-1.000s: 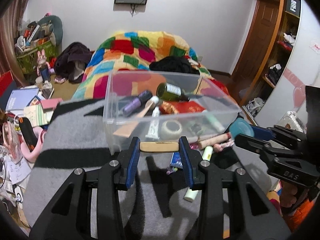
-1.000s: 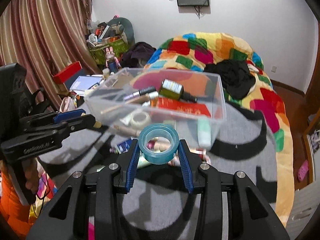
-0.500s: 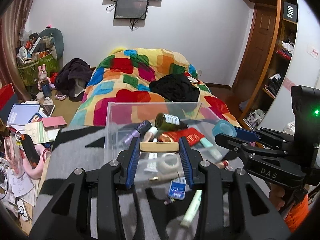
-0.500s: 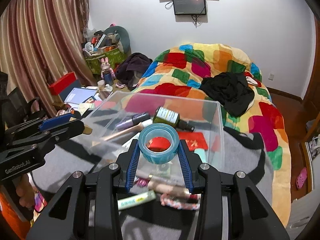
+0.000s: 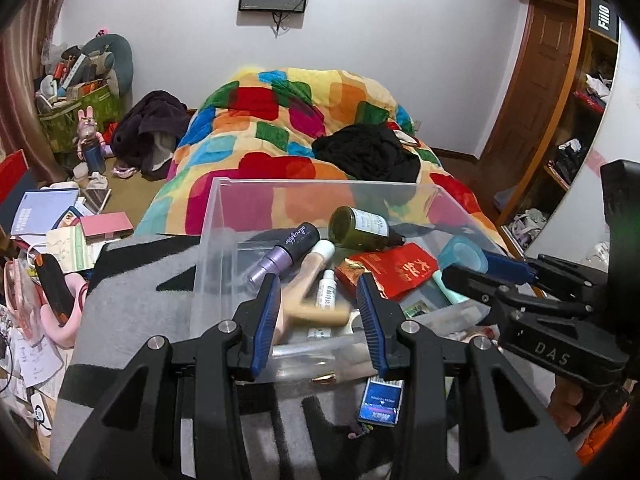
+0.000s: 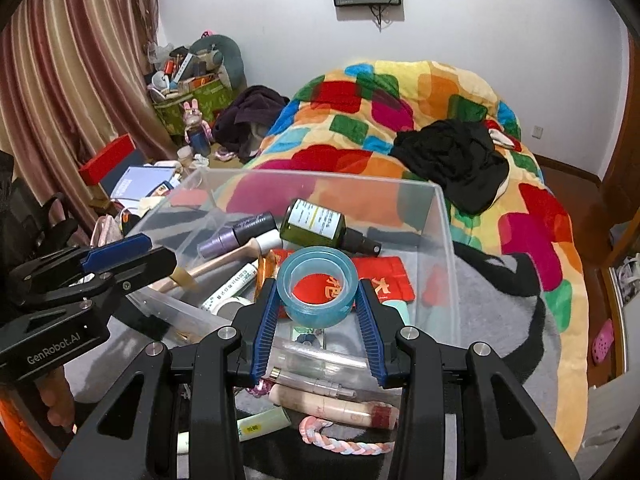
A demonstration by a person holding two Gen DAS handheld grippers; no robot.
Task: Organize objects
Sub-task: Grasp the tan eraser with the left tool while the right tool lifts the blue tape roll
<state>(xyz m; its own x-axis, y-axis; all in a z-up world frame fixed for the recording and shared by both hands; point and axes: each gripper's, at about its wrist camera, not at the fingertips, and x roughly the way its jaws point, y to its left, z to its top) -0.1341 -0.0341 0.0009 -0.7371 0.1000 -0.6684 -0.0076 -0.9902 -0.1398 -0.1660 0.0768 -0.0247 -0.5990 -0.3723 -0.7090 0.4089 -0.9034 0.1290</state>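
A clear plastic bin (image 5: pixel 224 216) (image 6: pixel 444 240) sits on a grey blanket and holds a green bottle (image 5: pixel 360 228) (image 6: pixel 316 222), a purple bottle (image 5: pixel 284 254), a red packet (image 5: pixel 392 270) and tubes. My left gripper (image 5: pixel 318 312) is over the bin's near edge, open; a wooden brush (image 5: pixel 316 312) lies blurred between and below its pads, loose. My right gripper (image 6: pixel 318 304) is shut on a blue tape roll (image 6: pixel 318 286) (image 5: pixel 462 254), held over the bin.
In front of the bin lie a blue box (image 5: pixel 380 400), a pink tube (image 6: pixel 336 402), a braided cord (image 6: pixel 344 436) and a green tube (image 6: pixel 260 424). A colourful quilt (image 5: pixel 288 120) lies behind. Clutter (image 5: pixel 60 232) fills the floor at left.
Both grippers moved forward over the bin. The left gripper opened and the wooden brush dropped out of it toward the bin. The right gripper still holds the tape roll.
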